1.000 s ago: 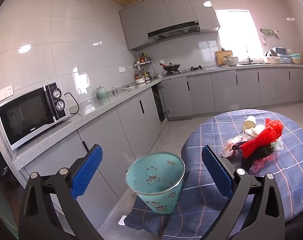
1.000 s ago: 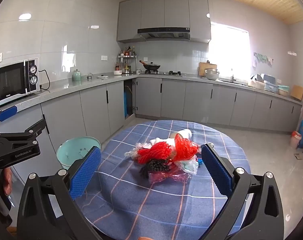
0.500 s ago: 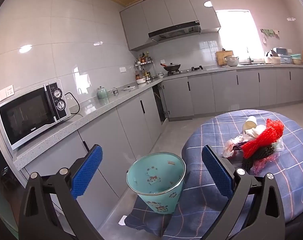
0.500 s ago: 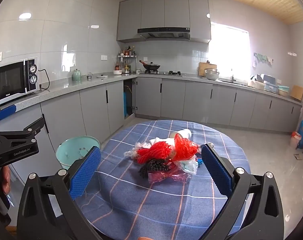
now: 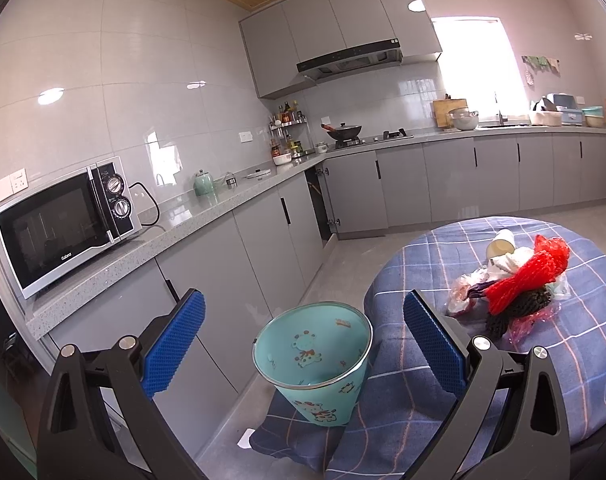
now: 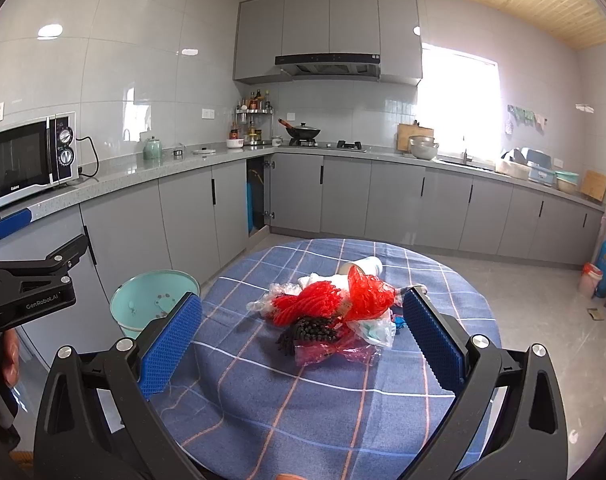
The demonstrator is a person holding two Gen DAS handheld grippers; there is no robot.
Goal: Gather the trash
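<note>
Room: grey-cabinet kitchen, microwave [image 5: 65,224] on the counter, round desk [image 6: 343,400] under a blue plaid cloth.
Left gripper [image 5: 303,336]: jaws released, grasping nothing.
Right gripper [image 6: 303,336]: jaws spread wide, empty.
Trash pile [image 6: 331,312]: red and black netting, clear plastic and a tipped paper cup [image 6: 365,267], ahead of and between the right jaws.
Bin [image 5: 315,360]: teal, on the floor touching the cloth, between the left jaws and below them.

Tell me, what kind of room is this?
It looks like a home kitchen: a black wok sits on the gas stove, a black-and-silver microwave stands on the grey counter, and a steel range hood hangs under grey cupboards.
</note>
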